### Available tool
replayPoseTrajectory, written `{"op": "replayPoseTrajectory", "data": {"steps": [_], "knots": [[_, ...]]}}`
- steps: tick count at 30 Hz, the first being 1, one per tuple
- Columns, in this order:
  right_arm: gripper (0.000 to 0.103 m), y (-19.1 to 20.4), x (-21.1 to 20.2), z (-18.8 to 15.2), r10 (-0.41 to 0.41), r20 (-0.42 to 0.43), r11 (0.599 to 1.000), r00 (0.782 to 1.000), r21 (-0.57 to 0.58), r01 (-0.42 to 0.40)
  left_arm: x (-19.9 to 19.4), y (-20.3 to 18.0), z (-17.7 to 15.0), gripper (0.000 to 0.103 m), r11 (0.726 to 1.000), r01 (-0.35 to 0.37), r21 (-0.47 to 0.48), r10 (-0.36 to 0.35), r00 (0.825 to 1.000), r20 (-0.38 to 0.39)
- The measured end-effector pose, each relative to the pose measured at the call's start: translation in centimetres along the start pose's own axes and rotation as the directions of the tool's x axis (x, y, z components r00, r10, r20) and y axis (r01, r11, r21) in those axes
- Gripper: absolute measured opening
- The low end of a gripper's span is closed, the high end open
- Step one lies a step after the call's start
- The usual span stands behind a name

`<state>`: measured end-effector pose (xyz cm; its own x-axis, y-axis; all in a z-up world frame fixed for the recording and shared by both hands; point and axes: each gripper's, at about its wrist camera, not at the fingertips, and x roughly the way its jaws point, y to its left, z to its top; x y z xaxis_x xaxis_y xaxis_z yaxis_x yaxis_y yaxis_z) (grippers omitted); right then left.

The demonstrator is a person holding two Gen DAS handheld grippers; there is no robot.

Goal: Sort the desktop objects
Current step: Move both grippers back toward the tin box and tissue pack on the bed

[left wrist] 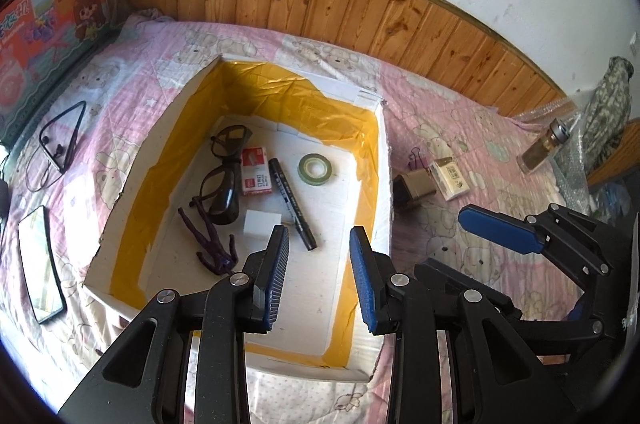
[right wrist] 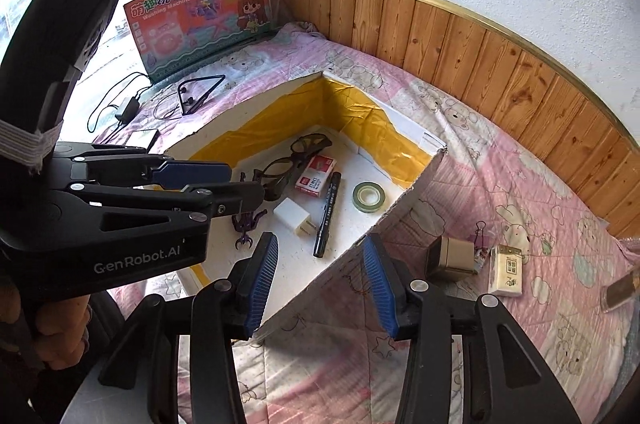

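While I am hovering both tongs over the white box [left wrist: 382, 159] in the middle of the frame, my left gripper [left wrist: 320, 244] is standing with its jaws apart and nothing between them, and my right gripper [right wrist: 318, 258] is gaping wider, equally empty, above the box's near wall; inside the box are lying the dark glasses [left wrist: 224, 179], the red-and-white staples box [left wrist: 256, 173], the black marker [left wrist: 292, 203], the green tape roll [left wrist: 314, 167], the white charger plug [right wrist: 294, 216] and a purple figure [left wrist: 210, 244]; still waiting on the pink bedspread [left wrist: 460, 127], right of the box, are a small brown box [right wrist: 450, 258], a tissue packet [right wrist: 506, 276] just beside it and a binder clip [right wrist: 480, 228] between them; I am judging the tissue packet light and soft, best pinched across its narrow sides, the brown box stiff and probably light, good for a squeeze on two flat faces, and the glass bottle [left wrist: 544, 147] at the far right slippery and fragile, calling for a hold around its body; the earphones [left wrist: 60, 139] at the left are looking limp and tangly; the phone [left wrist: 42, 264] at the lower left is lying flat and thin, awkward to get under; the bottle is being cut off at the right edge of my right camera's view, the purple figure is half hidden behind my left tongs there, and the labels are too small for me to read.
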<state>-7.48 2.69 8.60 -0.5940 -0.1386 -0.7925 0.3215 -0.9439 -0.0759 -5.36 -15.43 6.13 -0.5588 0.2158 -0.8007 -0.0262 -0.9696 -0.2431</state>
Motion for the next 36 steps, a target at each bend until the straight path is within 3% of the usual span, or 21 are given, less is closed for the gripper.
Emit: {"op": "replayPoseTrajectory", "data": {"steps": [8, 16, 18, 23, 29, 36], "knots": [[0.05, -2.1, -0.4, -2.3, -0.012, -0.012, 0.996, 1.0, 0.084, 0.013, 0.4, -2.7, -0.9, 0.034, 0.996, 0.041, 0.077, -0.04, 0.999, -0.019], [0.05, -4.6, -0.2, -4.2, -0.027, -0.039, 0.988, 0.999, 0.151, 0.033, 0.8, -3.7, -0.9, 0.035, 0.991, 0.109, 0.079, -0.105, 0.993, -0.049], [0.05, -5.1, -0.1, -4.8, -0.029, -0.049, 0.985, 0.998, 0.166, 0.037, 0.9, -4.5, -0.9, 0.04, 0.987, 0.131, 0.097, -0.126, 0.99, -0.059], [0.05, -7.0, -0.3, -6.8, -0.038, -0.062, 0.973, 0.997, 0.227, 0.051, 2.0, -7.6, -1.2, 0.043, 0.97, 0.166, 0.177, -0.148, 0.983, -0.111], [0.051, -10.9, -0.4, -11.0, -0.05, -0.084, 0.927, 0.995, 0.368, 0.078, 4.9, -11.2, -1.5, 0.043, 0.945, 0.177, 0.275, -0.123, 0.971, -0.203], [0.053, -15.8, 0.0, -16.9, -0.089, -0.133, 0.812, 0.987, 0.564, 0.149, 8.4, -14.6, -0.1, 0.043, 0.922, 0.182, 0.342, -0.091, 0.959, -0.267]]}}
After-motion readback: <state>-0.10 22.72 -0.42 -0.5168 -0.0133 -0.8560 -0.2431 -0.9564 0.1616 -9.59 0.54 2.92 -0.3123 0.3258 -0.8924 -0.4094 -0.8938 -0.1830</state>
